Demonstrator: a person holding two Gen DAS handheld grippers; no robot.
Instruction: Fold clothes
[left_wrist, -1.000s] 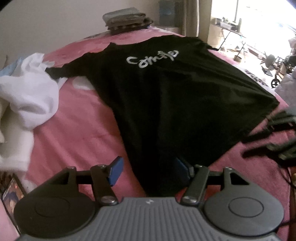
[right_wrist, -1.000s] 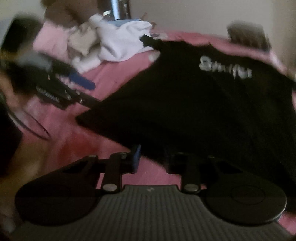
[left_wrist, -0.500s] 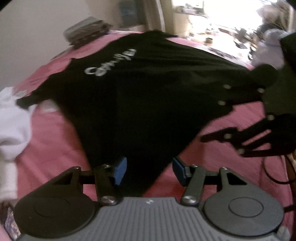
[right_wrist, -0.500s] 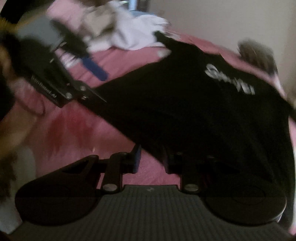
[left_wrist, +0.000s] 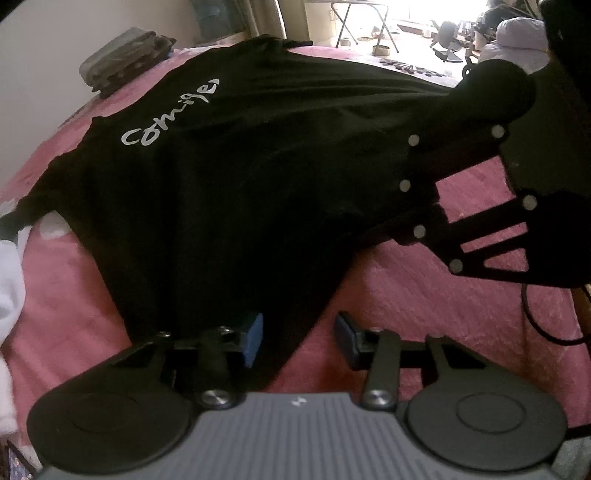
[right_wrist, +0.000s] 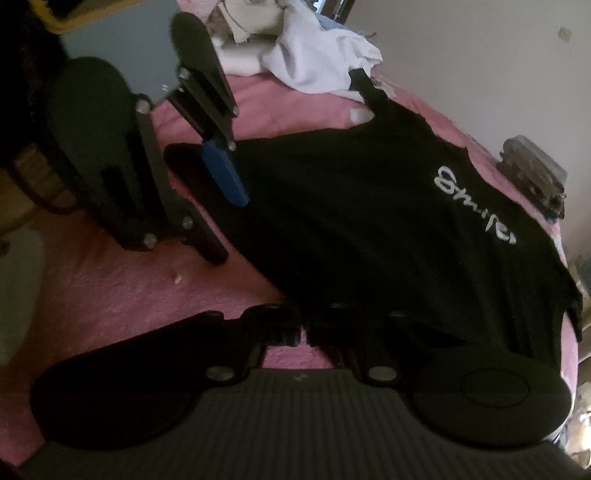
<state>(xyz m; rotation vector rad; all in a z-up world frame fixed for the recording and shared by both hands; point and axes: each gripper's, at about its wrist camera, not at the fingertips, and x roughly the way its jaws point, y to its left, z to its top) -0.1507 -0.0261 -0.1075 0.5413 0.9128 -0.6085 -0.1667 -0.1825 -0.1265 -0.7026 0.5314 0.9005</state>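
Observation:
A black T-shirt (left_wrist: 229, 177) with white lettering lies spread on the pink bed cover (left_wrist: 424, 302). My left gripper (left_wrist: 300, 338) is low over the shirt's near hem corner. Its jaws are closing, with the cloth's corner between the blue pads (left_wrist: 255, 339) but not pinched. In the right wrist view the left gripper (right_wrist: 221, 218) sits at that same hem corner. My right gripper (right_wrist: 303, 328) is shut on the other hem corner of the T-shirt (right_wrist: 369, 206). From the left wrist view the right gripper (left_wrist: 430, 208) pinches that hem and lifts it slightly.
A heap of white clothes (right_wrist: 321, 62) lies beyond the shirt's sleeve, with its edge (left_wrist: 7, 280) at the left. A folded grey stack (left_wrist: 125, 55) sits at the bed's far side by the wall. A cable (left_wrist: 535, 321) hangs near the right gripper.
The right gripper's jaws have shut on the shirt's hem. The left gripper has moved across to the other hem corner, rolled, and its jaws have narrowed.

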